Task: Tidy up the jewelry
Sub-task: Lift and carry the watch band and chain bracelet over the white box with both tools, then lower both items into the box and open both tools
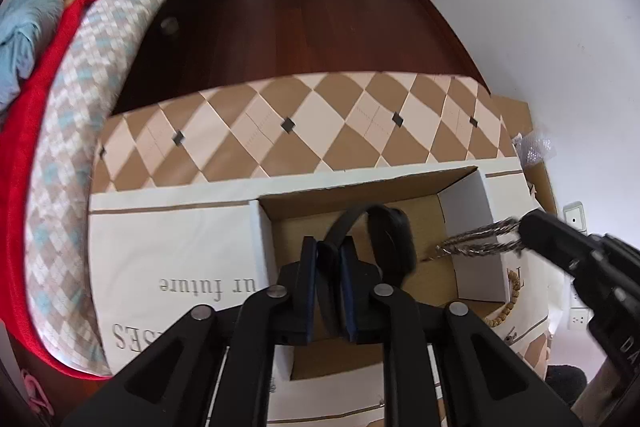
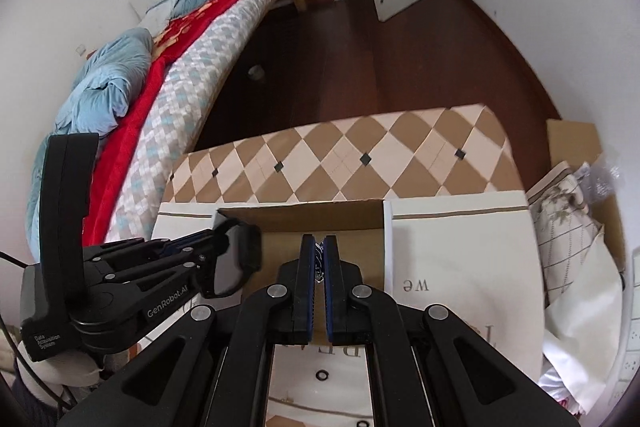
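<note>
My left gripper [image 1: 329,267] is shut on the temple arm of black sunglasses [image 1: 390,241], holding them over the open cardboard box [image 1: 468,201]. The sunglasses [image 2: 236,263] also show in the right wrist view, held by the left gripper [image 2: 216,239]. My right gripper [image 2: 319,255] is shut on a silver chain bracelet [image 2: 319,259]. In the left wrist view the right gripper [image 1: 524,229] holds the twisted silver chain [image 1: 480,239] over the box's right wall. A wooden bead bracelet [image 1: 506,307] lies on the white cloth beside the box.
The box stands on a white printed cloth [image 1: 172,255] over a diamond-patterned tabletop [image 1: 304,131]. A bed with red and blue blankets [image 2: 160,75] runs along the left. Small black rings [image 2: 322,374] lie on the cloth. Bags and cloth [image 2: 572,227] pile at the right.
</note>
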`<state>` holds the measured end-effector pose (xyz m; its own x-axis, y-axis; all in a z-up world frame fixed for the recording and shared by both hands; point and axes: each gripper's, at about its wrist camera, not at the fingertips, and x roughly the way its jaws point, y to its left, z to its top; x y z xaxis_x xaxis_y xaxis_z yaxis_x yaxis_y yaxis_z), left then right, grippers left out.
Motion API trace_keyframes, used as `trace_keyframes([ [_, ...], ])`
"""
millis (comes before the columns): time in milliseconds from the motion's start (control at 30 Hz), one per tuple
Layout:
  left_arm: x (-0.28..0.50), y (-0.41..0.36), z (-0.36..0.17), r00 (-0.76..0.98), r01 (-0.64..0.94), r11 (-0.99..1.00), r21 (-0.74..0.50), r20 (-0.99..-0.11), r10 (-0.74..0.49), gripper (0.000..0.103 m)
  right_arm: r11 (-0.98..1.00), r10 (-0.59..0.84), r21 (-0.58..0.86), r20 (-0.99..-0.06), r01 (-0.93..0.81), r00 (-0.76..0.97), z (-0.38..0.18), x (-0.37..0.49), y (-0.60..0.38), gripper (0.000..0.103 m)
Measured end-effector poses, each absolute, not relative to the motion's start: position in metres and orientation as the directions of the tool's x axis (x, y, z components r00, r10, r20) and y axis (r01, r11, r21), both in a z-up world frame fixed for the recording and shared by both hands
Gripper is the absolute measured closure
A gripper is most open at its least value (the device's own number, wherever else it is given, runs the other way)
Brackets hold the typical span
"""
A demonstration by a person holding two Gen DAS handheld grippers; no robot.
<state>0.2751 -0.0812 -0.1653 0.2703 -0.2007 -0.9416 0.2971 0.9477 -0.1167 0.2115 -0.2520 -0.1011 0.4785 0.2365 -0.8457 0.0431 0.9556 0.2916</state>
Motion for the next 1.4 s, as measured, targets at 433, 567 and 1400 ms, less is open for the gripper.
trace_keyframes([
  [433, 0.272, -0.071, -0.154, 0.382, 0.238, 0.971, 0.005, -0.920, -0.089, 0.009, 0.977, 0.160, 0.201, -0.905, 0.064, 0.395, -0.124, 0.215, -0.253, 0.032],
  [567, 0.257, -0.060, -0.155, 0.442, 0.200, 0.976, 0.087, -0.897, -0.011, 0.003, 0.995, -0.018, 0.022, -0.923, 0.100, 0.385, -0.125, 0.206, -0.249, 0.004],
  [1400, 0.167, -0.031, -0.114, 0.585, 0.123, 0.987, 0.101, -0.811, 0.010, 0.000, 0.981, -0.162, -0.085, -0.856, 0.175, 0.492, -0.089, 0.129, -0.228, 0.000],
])
